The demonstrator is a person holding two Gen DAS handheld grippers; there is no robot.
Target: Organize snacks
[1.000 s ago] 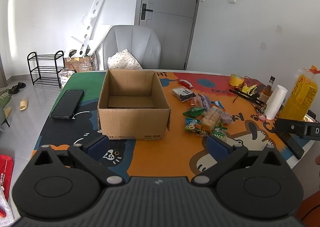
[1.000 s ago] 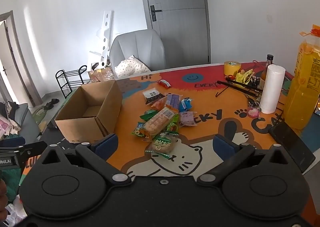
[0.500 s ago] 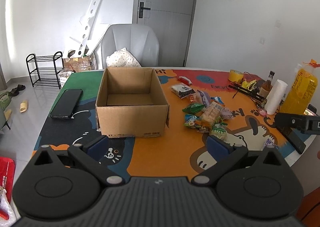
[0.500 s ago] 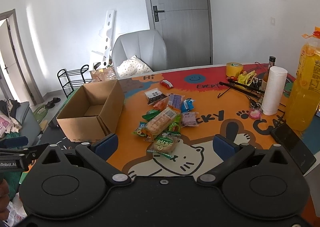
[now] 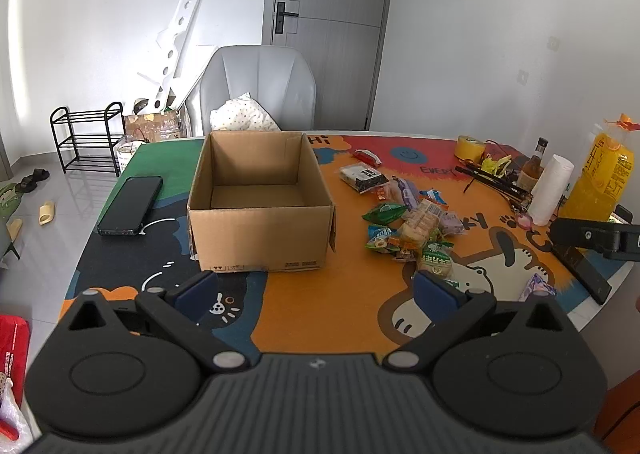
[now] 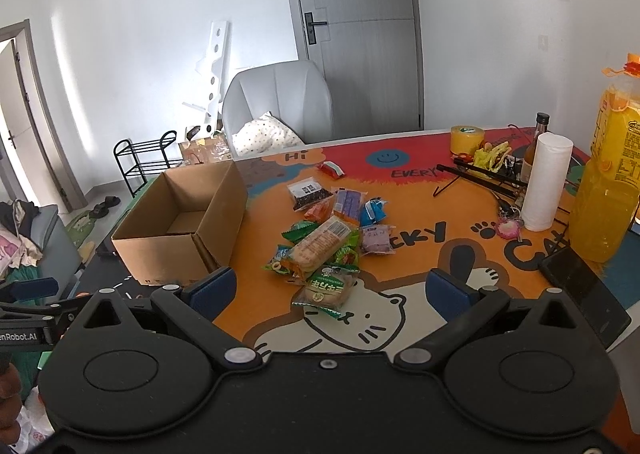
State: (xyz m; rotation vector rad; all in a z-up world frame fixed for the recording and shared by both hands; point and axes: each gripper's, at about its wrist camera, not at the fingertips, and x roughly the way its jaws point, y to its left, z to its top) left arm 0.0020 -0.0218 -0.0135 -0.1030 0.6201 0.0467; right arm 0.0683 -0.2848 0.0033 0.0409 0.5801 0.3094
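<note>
Both grippers hang above the near edge of the table (image 5: 320, 306), each with its jaws spread wide and nothing between them. The left gripper (image 5: 316, 288) faces an open cardboard box (image 5: 260, 238) that stands upright on the dark and green part of the cartoon-printed table cover, its inside bare. A black phone (image 5: 130, 199) lies flat to the left of the box, apart from it. To the right of the box, on the orange area, the snacks (image 6: 324, 230) lie in a loose heap: a long pack of biscuits (image 6: 320, 244) across the middle, green packets under and beside it, a purple packet (image 6: 376, 240) at its right, a blue one and a dark packet (image 6: 310, 191) farther back, and a small red one (image 6: 332, 169) alone beyond them. Nearest the right gripper (image 6: 328, 290) is a green-labelled packet (image 6: 326, 288), lying just ahead of the gap between its blue pads. On the far right stand a roll of paper towel (image 6: 546, 181), a large yellow bottle (image 6: 610, 189), a small dark-capped bottle and a roll of yellow tape (image 6: 466, 139); another black phone (image 6: 582, 292) lies near the table's right edge
</note>
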